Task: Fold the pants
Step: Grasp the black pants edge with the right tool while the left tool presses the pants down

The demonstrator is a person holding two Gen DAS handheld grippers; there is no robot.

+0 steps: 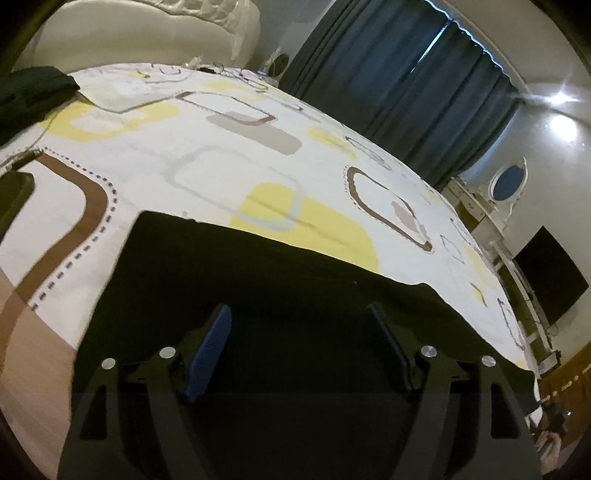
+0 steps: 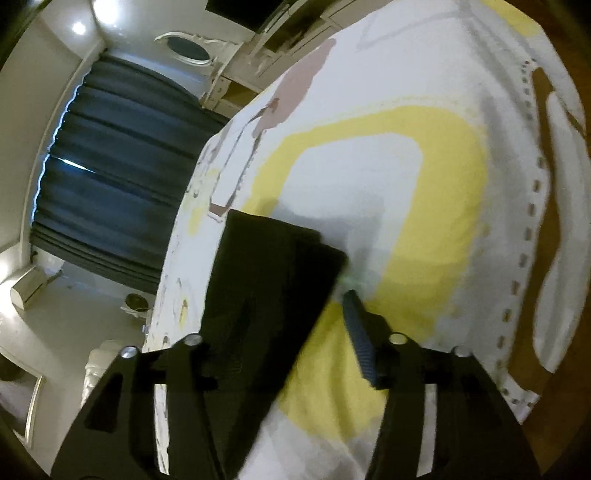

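Observation:
Black pants (image 1: 258, 280) lie flat on a bed whose white sheet (image 1: 221, 147) has yellow and brown shapes. My left gripper (image 1: 298, 308) hovers over the pants' near part, open wide, its blue-padded fingers (image 1: 214, 339) apart and nothing pinched between them. In the right wrist view a folded end of the pants (image 2: 273, 273) lies on the sheet (image 2: 369, 166), its corner reaching in between the jaws. My right gripper (image 2: 299, 299) is open. Its right finger (image 2: 360, 332) stands clear of the cloth, and the left finger is hard to make out against the black fabric.
Another dark garment (image 1: 33, 88) lies at the bed's far left corner, below a padded headboard (image 1: 147, 29). Small items (image 1: 218, 68) sit at the far edge. Dark curtains (image 1: 406, 81), a dresser with an oval mirror (image 1: 508, 182) and a black screen (image 1: 550, 273) stand past the bed.

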